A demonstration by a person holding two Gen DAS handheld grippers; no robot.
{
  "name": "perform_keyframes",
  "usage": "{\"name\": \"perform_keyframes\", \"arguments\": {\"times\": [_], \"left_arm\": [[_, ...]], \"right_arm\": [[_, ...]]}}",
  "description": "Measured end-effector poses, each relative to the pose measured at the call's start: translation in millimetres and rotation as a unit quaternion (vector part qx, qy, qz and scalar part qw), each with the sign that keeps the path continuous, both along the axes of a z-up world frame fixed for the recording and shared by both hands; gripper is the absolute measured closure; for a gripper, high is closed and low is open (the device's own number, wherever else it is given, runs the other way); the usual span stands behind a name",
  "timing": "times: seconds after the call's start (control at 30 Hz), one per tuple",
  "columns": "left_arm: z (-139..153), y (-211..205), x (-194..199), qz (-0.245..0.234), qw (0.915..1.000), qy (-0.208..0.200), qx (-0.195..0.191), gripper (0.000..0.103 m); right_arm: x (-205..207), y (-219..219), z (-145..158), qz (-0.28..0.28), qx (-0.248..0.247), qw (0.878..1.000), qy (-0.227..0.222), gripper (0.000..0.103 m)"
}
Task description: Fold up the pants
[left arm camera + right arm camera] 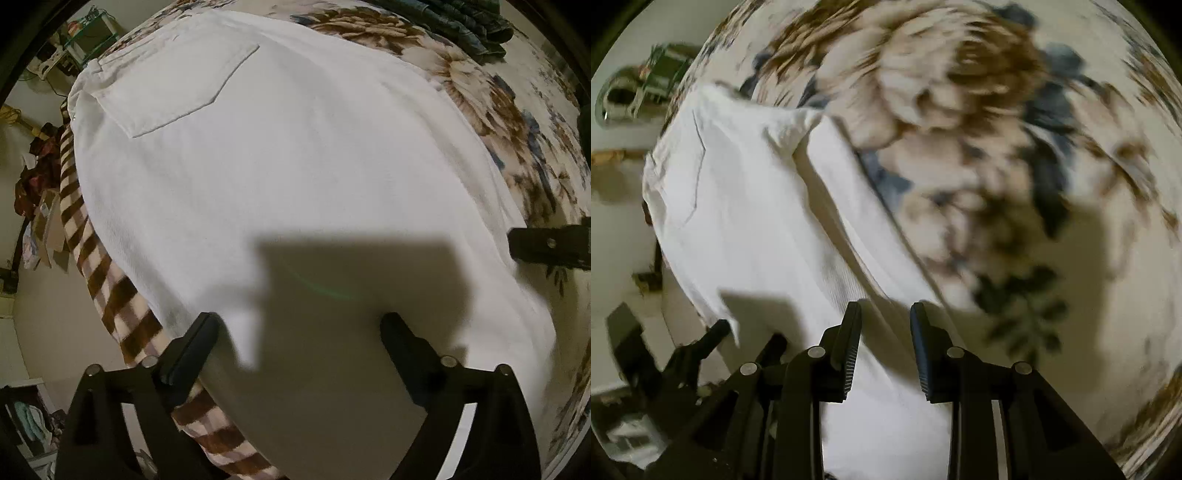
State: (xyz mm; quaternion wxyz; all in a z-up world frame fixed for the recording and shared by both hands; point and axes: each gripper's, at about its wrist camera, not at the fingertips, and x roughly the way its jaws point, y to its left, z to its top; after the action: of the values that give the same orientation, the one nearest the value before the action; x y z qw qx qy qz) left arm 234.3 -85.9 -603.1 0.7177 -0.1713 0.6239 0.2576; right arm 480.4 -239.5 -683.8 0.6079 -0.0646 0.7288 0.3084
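White pants lie spread flat on a floral blanket, back pocket toward the far left. My left gripper is open, its jaws wide apart just above the near part of the pants, holding nothing. In the right wrist view the pants run from far left down to under my right gripper, which is open with a narrower gap over the cloth's right edge. The left gripper shows at lower left there; the right gripper's finger shows at the right edge of the left wrist view.
A brown-and-white striped blanket edge hangs over the bed's left side. Folded dark jeans lie at the far right of the bed. Floor and room clutter lie beyond the left edge. Floral blanket extends to the right.
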Motion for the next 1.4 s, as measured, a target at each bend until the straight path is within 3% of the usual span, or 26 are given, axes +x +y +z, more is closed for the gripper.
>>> {"name": "perform_keyframes", "arguments": {"times": [0.03, 0.17, 0.27, 0.33, 0.37, 0.4, 0.5, 0.77, 0.8, 0.83, 0.9, 1.0, 1.07, 1.1, 1.13, 1.23, 1.3, 1.37, 1.4], "left_arm": [[-2.8, 2.6, -0.1, -0.001, 1.0000, 0.000, -0.003, 0.008], [-0.5, 4.2, 0.9, -0.003, 1.0000, 0.000, -0.006, 0.008], [1.0, 8.8, -0.5, -0.010, 0.9999, 0.002, 0.000, 0.008], [2.5, 10.9, -2.1, -0.015, 0.9999, 0.008, 0.002, 0.008], [4.0, 11.5, -4.4, -0.015, 0.9998, 0.009, 0.004, 0.008], [5.0, 12.4, -6.6, -0.016, 0.9998, 0.010, 0.009, 0.008], [6.5, 8.2, -10.6, -0.017, 0.9996, 0.015, 0.014, 0.008], [2.9, 12.0, -12.0, -0.014, 0.9996, 0.018, 0.013, 0.008], [2.6, 12.9, -12.8, -0.014, 0.9997, 0.018, 0.012, 0.008], [6.4, 10.7, -9.2, -0.013, 0.9997, 0.018, 0.012, 0.008], [9.4, 10.8, -8.2, -0.012, 0.9997, 0.016, 0.011, 0.008], [14.2, 13.8, -8.0, -0.007, 0.9998, 0.016, 0.006, 0.008], [19.8, 19.8, -8.1, 0.001, 0.9999, 0.012, 0.010, 0.008], [23.1, 23.0, -7.2, 0.004, 0.9997, 0.010, 0.021, 0.008], [27.3, 26.6, -4.7, 0.007, 0.9990, 0.009, 0.042, 0.008], [32.3, 43.7, 4.7, 0.018, 0.9943, 0.013, 0.105, 0.008], [28.7, 57.0, 8.9, 0.033, 0.9955, 0.010, 0.088, 0.008], [25.0, 66.8, 12.5, 0.041, 0.9960, 0.010, 0.078, 0.008], [24.9, 69.4, 14.1, 0.040, 0.9960, 0.011, 0.079, 0.008]], "right_arm": [[0.1, 13.6, -1.5, 0.001, 0.001, 1.000, -0.008, 0.103], [5.2, 13.0, 4.3, -0.018, -0.025, 0.997, -0.065, 0.103], [18.6, -16.3, 5.9, -0.056, -0.002, 0.998, -0.031, 0.103], [14.3, -18.0, 17.0, -0.035, -0.021, 0.997, -0.072, 0.102], [11.1, -14.2, 21.1, -0.026, -0.015, 0.997, -0.071, 0.102], [5.9, -6.8, 23.6, -0.016, -0.014, 0.997, -0.073, 0.101], [-8.1, 0.7, 28.6, 0.023, -0.011, 0.995, -0.093, 0.083], [-25.0, 29.4, 1.8, 0.045, 0.004, 0.998, -0.038, 0.082], [-25.0, 31.2, 2.1, 0.042, 0.009, 0.998, -0.036, 0.096], [-24.3, 34.1, 2.9, 0.038, 0.020, 0.998, -0.035, 0.103], [-22.0, 33.9, 2.8, 0.027, 0.034, 0.999, -0.015, 0.103], [-14.0, 37.6, 12.8, 0.014, 0.061, 0.998, -0.025, 0.102], [2.4, 23.8, 16.5, -0.003, 0.062, 0.998, -0.003, 0.088], [8.3, 20.0, 15.1, -0.013, 0.067, 0.998, 0.011, 0.062], [13.9, 16.6, 14.8, -0.018, 0.077, 0.997, 0.015, 0.051], [24.6, 15.1, 10.6, -0.007, 0.071, 0.997, 0.017, 0.051], [19.7, 23.0, 7.8, 0.012, 0.065, 0.998, 0.008, 0.051], [12.0, 39.1, 5.8, 0.027, 0.052, 0.998, -0.010, 0.078], [6.1, 53.9, 3.7, 0.031, 0.045, 0.998, -0.022, 0.086]]}}
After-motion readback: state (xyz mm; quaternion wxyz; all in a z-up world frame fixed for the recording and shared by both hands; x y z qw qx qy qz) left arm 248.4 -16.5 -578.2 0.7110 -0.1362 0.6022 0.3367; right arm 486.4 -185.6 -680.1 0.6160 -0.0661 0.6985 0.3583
